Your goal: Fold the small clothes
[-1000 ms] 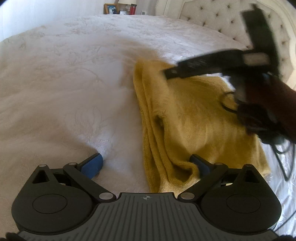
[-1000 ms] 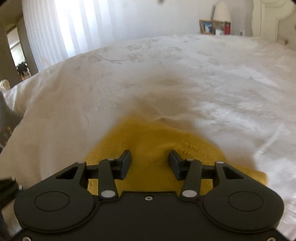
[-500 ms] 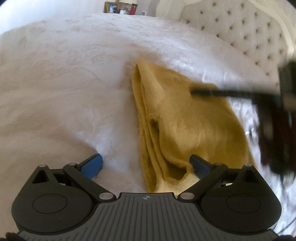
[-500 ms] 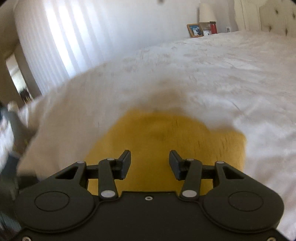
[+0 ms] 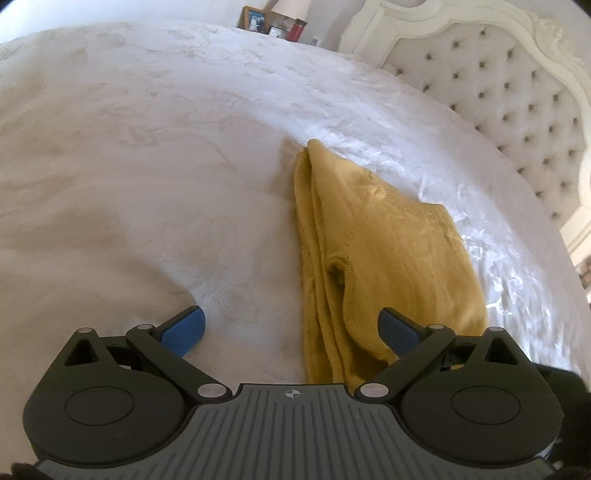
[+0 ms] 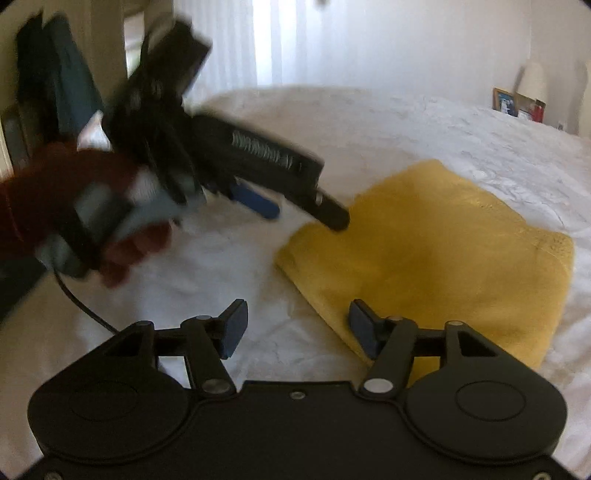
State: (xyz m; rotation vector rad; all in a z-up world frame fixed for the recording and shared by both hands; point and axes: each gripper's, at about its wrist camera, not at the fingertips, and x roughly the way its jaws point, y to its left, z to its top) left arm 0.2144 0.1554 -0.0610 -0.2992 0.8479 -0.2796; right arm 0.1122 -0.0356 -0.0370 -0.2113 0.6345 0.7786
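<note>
The yellow garment (image 5: 391, 254) lies folded flat on the white bedspread (image 5: 147, 184), a soft, fuzzy knit doubled into a long slab with several layered edges stacked along one side. The bed is by far the biggest thing here, its tufted headboard (image 5: 517, 96) rising beyond the cloth and a few picture frames (image 5: 255, 20) on the far side.

Seen from the left gripper (image 5: 291, 325), the cloth's near end runs in between the jaws, close against the right-hand finger, while the left-hand finger stands over bare bedspread. Those jaws stand wide apart and press on nothing. From the right gripper (image 6: 295, 325), the garment's near edge passes just inside the right-hand finger, with the left-hand finger over white cover; its jaws have just been opening and hold nothing, though a strip of cloth edge sits between them.

To my eye this thing is light and limp, not slippery, and would sag and unfold if lifted by one layer only. I would pinch through the whole stack of edges at a corner, one gripper at each end of the same side, so that the layers travel together for the next fold.
</note>
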